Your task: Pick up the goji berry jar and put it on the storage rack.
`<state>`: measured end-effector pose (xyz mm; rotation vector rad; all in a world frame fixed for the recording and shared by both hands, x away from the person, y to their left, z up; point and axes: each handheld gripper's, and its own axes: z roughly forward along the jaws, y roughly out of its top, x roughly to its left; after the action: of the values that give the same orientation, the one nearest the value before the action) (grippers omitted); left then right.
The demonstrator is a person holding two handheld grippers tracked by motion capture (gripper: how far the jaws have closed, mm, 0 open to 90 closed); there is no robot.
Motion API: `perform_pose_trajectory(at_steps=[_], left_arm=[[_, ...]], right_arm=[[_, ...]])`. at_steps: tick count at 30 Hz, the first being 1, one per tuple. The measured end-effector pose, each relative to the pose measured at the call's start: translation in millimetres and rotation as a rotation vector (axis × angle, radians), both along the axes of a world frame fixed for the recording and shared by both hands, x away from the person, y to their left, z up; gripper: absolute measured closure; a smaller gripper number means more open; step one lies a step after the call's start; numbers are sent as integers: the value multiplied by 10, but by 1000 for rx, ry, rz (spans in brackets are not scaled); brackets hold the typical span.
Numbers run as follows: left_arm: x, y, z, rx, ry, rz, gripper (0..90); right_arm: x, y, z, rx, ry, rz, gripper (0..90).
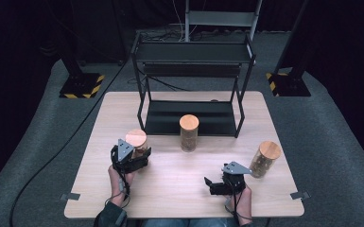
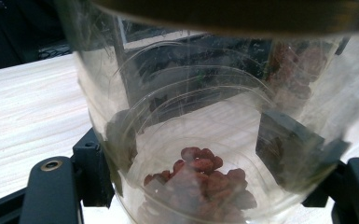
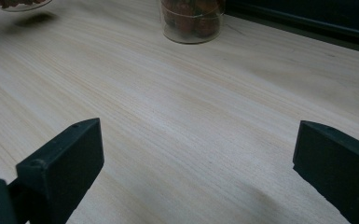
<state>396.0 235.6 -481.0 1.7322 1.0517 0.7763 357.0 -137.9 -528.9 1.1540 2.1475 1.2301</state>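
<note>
Glass slick: my left gripper (image 1: 139, 158) pinches the clear cork-lidded jar (image 2: 205, 121) of reddish bits; tilted, it could slip. Right gripper (image 1: 213, 185) spread, idle.

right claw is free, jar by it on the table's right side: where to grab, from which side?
Take the right jar on its clear glass wall, below the wooden lid, probably near mid-height. It stands roughly upright and round, so level jaws can span it. The open right claw rests to its left; come in from that side.
</note>
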Motion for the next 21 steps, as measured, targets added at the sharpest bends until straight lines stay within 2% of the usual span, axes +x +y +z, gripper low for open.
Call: perform_pose_trajectory(at_steps=[21], left_arm=[[117, -54, 21, 13, 10, -34, 246]], right_arm=[[4, 1, -1, -1, 3, 3, 9]])
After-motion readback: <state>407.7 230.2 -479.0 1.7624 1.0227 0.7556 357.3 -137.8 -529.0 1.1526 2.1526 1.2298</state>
